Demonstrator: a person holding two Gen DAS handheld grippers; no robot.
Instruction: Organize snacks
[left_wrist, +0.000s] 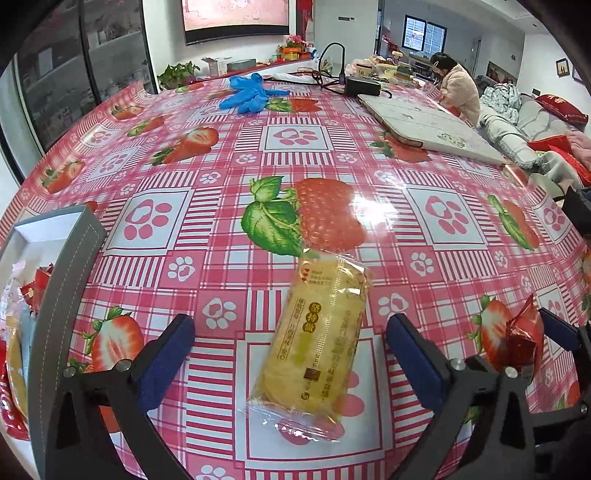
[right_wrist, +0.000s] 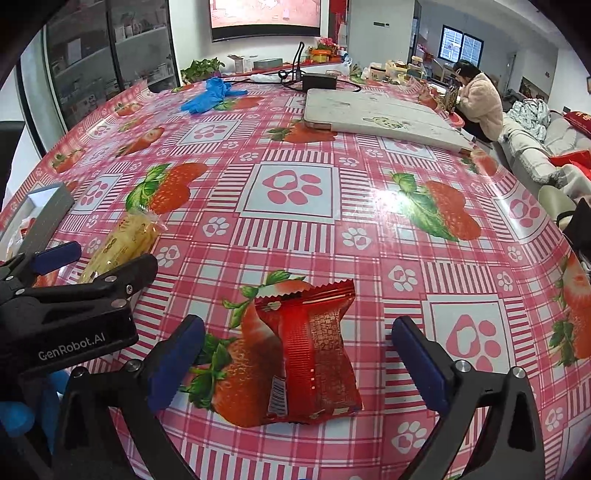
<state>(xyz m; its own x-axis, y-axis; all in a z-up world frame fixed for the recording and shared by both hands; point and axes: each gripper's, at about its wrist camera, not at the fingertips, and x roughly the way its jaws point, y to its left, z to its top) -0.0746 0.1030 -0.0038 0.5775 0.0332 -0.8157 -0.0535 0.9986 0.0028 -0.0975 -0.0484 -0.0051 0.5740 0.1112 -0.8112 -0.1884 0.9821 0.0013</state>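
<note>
A yellow wrapped snack (left_wrist: 317, 339) lies on the strawberry tablecloth between the open fingers of my left gripper (left_wrist: 291, 350); the pads do not touch it. It also shows in the right wrist view (right_wrist: 122, 243). A red snack packet (right_wrist: 314, 354) lies between the open fingers of my right gripper (right_wrist: 299, 354), untouched. It shows in the left wrist view (left_wrist: 524, 336) at the right. A grey box (left_wrist: 62, 280) with several snacks inside stands at the left. It also shows in the right wrist view (right_wrist: 48, 214), where the left gripper (right_wrist: 96, 262) is seen at the left.
Blue gloves (left_wrist: 251, 92) lie at the far side of the table. A white flat case (right_wrist: 376, 114) lies at the far right, with a black adapter and cables (right_wrist: 319, 81) behind it. A person (right_wrist: 480, 99) sits beyond the table's far right edge.
</note>
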